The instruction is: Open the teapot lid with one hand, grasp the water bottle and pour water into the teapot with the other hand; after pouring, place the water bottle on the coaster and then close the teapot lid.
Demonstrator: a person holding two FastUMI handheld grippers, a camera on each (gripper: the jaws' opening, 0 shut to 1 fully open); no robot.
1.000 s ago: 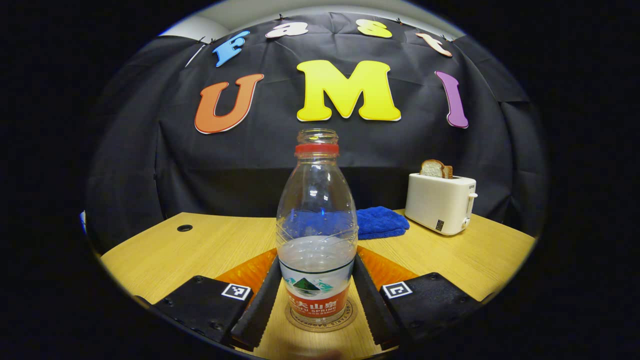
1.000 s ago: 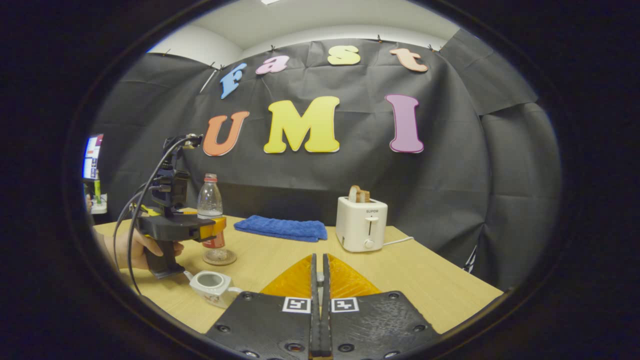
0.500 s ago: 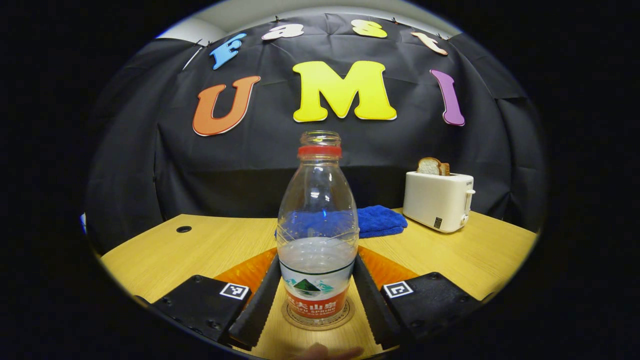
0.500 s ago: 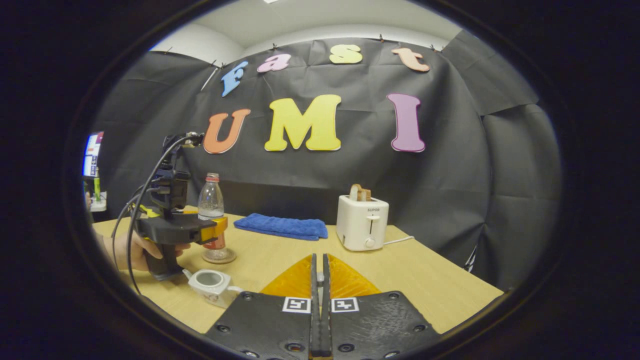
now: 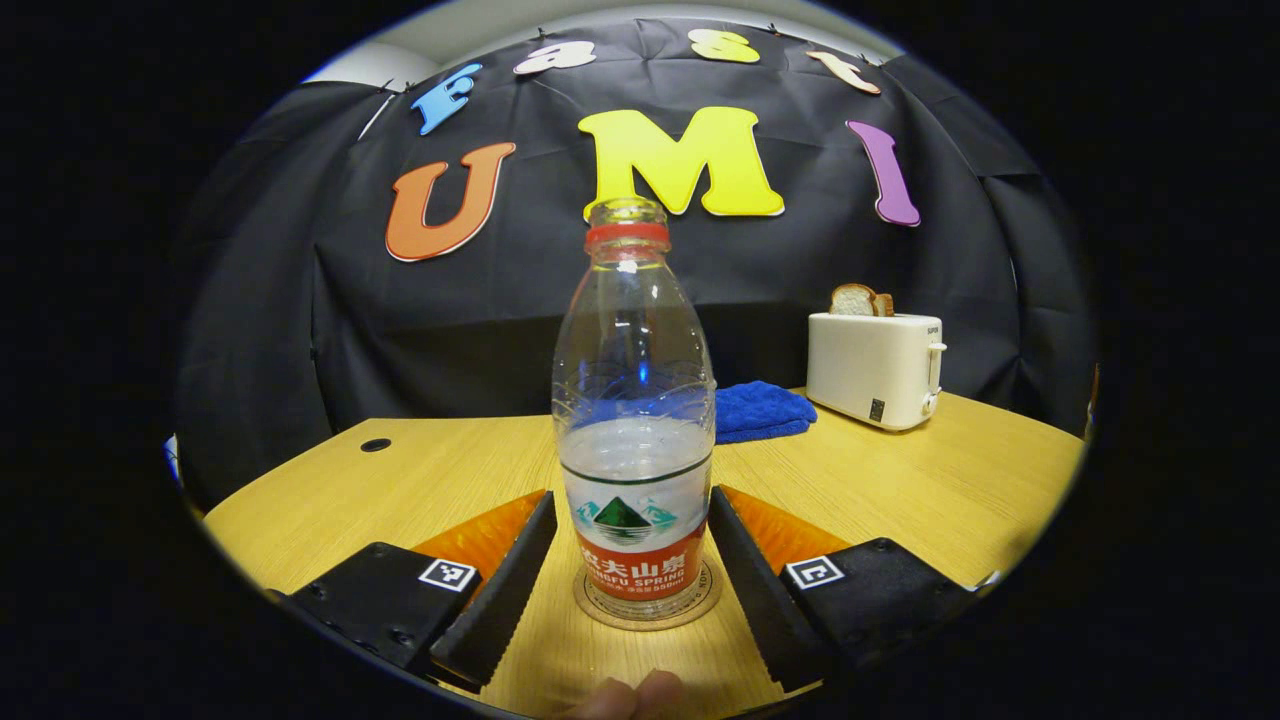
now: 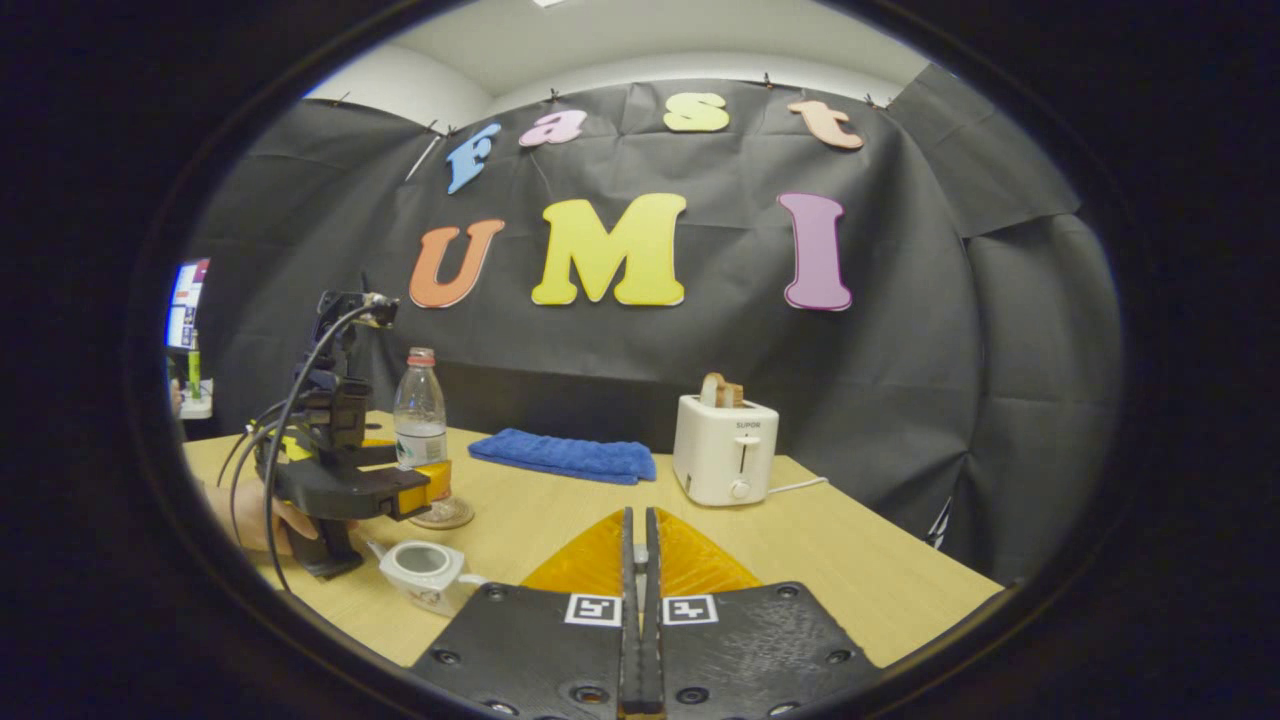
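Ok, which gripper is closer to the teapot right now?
Left. In the right gripper view, the left gripper sits just behind the open teapot, its fingers flanking the water bottle on the coaster. The right gripper is off to the teapot's side.

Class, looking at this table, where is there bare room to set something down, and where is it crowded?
Free: the tabletop in front of the toaster and blue cloth. Crowded: the corner where the water bottle stands on its coaster, beside the left gripper and teapot.
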